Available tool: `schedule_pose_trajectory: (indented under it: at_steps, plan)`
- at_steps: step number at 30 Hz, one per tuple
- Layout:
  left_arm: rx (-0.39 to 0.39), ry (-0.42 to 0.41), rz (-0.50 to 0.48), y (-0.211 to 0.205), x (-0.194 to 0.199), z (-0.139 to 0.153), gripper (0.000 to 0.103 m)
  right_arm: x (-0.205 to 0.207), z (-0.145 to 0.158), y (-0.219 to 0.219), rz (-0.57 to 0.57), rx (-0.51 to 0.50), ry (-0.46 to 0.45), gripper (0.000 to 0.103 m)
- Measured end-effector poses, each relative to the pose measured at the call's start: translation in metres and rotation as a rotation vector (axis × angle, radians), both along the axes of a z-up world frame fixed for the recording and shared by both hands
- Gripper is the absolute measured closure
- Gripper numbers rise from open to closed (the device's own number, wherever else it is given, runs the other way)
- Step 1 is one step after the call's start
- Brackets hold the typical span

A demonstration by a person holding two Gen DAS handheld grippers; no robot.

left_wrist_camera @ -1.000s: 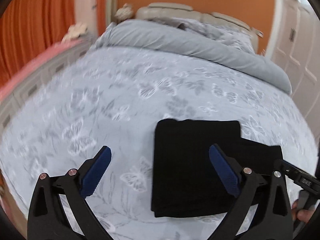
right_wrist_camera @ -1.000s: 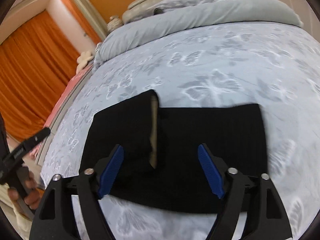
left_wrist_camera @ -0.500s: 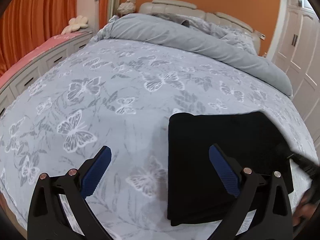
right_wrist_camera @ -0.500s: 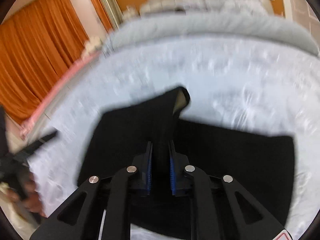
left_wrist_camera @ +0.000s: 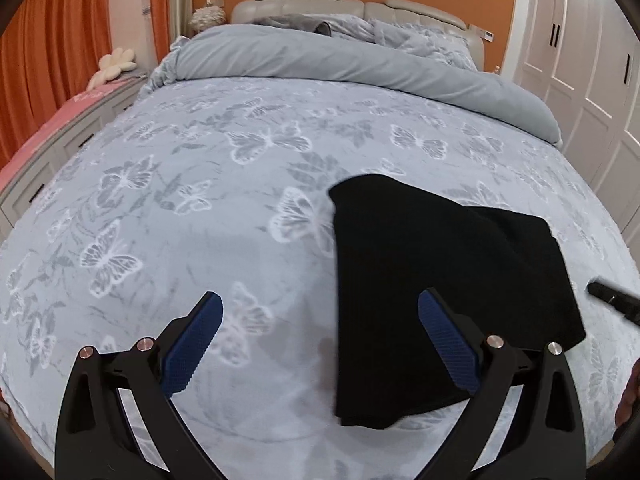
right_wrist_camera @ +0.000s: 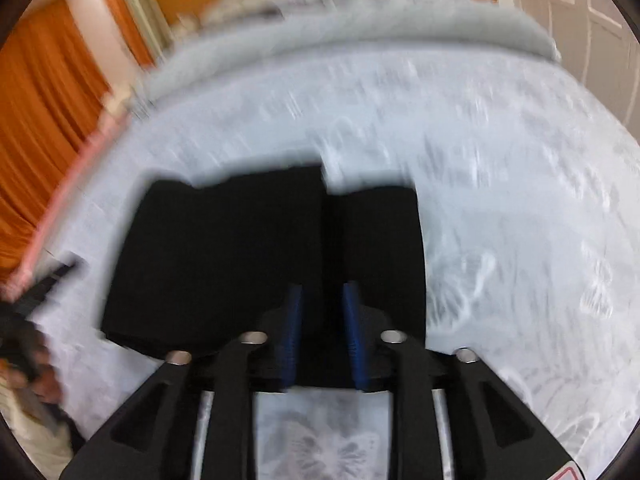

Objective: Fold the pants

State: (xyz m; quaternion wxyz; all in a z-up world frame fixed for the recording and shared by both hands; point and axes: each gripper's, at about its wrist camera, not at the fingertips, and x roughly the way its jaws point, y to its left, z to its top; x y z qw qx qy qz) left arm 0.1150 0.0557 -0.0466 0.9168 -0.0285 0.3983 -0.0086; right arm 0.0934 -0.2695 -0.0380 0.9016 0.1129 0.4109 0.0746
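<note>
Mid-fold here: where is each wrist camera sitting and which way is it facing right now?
Left wrist: behind the left gripper, angled down across the bed toward the headboard; jaws wide, nothing between; folded black pants lie right.
Right wrist: behind the right gripper, angled down over the pants; blurred, jaws opening, a narrow gap showing; a hand at left.
Shared: pants, bed, orange curtains.

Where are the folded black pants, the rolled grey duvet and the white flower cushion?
black pants (left_wrist_camera: 440, 280), left wrist view, top layer.
grey duvet (left_wrist_camera: 320, 56), left wrist view, roll's middle.
flower cushion (left_wrist_camera: 117, 62), left wrist view, petals.
</note>
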Motion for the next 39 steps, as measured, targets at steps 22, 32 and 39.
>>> schedule_pose_trajectory:
  at_steps: [22, 32, 39]
  plan:
    - [0.028, 0.031, 0.007, 0.002, 0.004, -0.011, 0.007, 0.055, 0.016, 0.088, 0.202, -0.041, -0.057, 0.09]
    - [0.006, -0.01, -0.233, -0.05, -0.021, -0.009, 0.007, 0.049, -0.022, 0.033, 0.13, 0.097, 0.153, 0.046]
    - [0.094, 0.008, -0.348, -0.109, -0.024, -0.03, 0.007, 0.052, -0.014, 0.072, 0.279, 0.129, 0.152, 0.098]
